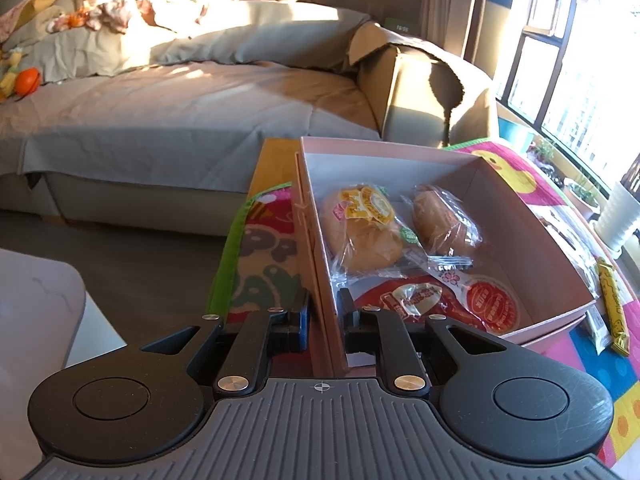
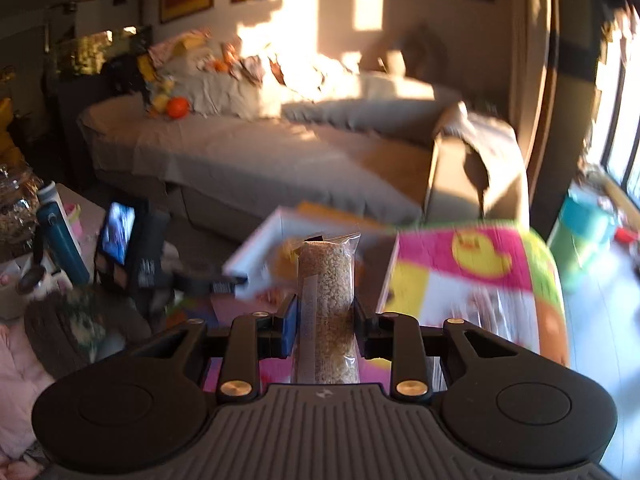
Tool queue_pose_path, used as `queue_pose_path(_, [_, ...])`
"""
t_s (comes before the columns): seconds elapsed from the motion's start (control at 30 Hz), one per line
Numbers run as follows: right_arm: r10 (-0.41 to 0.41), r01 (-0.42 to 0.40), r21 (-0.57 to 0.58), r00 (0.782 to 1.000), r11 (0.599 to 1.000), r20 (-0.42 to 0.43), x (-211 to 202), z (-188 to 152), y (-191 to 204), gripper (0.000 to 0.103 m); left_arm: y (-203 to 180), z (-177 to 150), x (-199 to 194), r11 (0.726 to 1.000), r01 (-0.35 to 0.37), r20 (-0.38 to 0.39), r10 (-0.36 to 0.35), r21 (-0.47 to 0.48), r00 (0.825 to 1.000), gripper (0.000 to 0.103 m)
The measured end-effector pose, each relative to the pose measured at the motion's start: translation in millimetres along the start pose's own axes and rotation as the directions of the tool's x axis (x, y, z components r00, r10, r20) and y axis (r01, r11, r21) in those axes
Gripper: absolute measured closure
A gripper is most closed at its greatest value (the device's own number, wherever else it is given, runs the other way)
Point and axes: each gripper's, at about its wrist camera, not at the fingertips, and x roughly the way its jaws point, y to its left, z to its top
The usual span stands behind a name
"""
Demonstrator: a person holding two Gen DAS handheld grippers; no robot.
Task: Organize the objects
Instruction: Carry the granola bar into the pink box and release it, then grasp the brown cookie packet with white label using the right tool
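Note:
A pink cardboard box (image 1: 532, 236) stands on a colourful mat and holds two wrapped buns (image 1: 364, 232) and red-labelled snack packs (image 1: 492, 308). My left gripper (image 1: 324, 312) is shut on the box's near left wall, one finger inside and one outside. My right gripper (image 2: 326, 312) is shut on a clear packet of puffed grain bar (image 2: 328, 308), held upright above the mat. The box (image 2: 256, 252) shows blurred ahead of it in the right wrist view.
A yellow snack bar (image 1: 614, 312) and other wrapped items lie on the mat (image 1: 516, 172) right of the box. A grey sofa (image 1: 180, 112) stands behind. A blue bottle (image 2: 62, 236) and a phone (image 2: 118, 232) stand at the left.

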Motion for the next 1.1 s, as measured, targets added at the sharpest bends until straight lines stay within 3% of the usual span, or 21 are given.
queue_pose_path(0.13, [0.005, -0.005, -0.001, 0.998, 1.0, 0.059, 20, 29, -1, 0.075, 0, 0, 0, 1.0, 0.005, 0.001, -0.005, -0.004, 1.0, 0.086])
queue_pose_path(0.37, [0.07, -0.078, 0.111, 0.995, 0.991, 0.075, 94, 64, -10, 0.075, 0, -1, 0, 1.0, 0.013, -0.002, -0.013, 0.0, 1.0, 0.085])
queue_pose_path(0.47, [0.047, -0.055, 0.143, 0.997, 0.988, 0.058, 119, 66, -17, 0.059, 0, -1, 0, 1.0, 0.016, -0.004, -0.016, 0.001, 1.0, 0.085])
queue_pose_path(0.53, [0.048, -0.056, 0.165, 0.998, 0.985, 0.049, 124, 62, -23, 0.056, 1, 0, 0, 1.0, 0.017, -0.005, -0.017, 0.0, 1.0, 0.085])
queue_pose_path(0.73, [-0.078, 0.071, 0.184, 0.996, 0.98, 0.031, 103, 27, -61, 0.047, 0, 0, 1, 1.0, 0.013, -0.002, -0.013, -0.002, 1.0, 0.085])
queue_pose_path(0.9, [-0.234, 0.241, 0.224, 0.971, 0.944, -0.059, 87, -17, -112, 0.038, 0, -1, 2, 1.0, 0.014, 0.002, -0.014, -0.01, 1.0, 0.085])
queue_pose_path(1.1, [-0.251, 0.31, 0.295, 0.942, 0.904, -0.223, 94, -79, -139, 0.037, -2, -2, 3, 1.0, 0.007, 0.002, -0.007, -0.009, 1.0, 0.085])
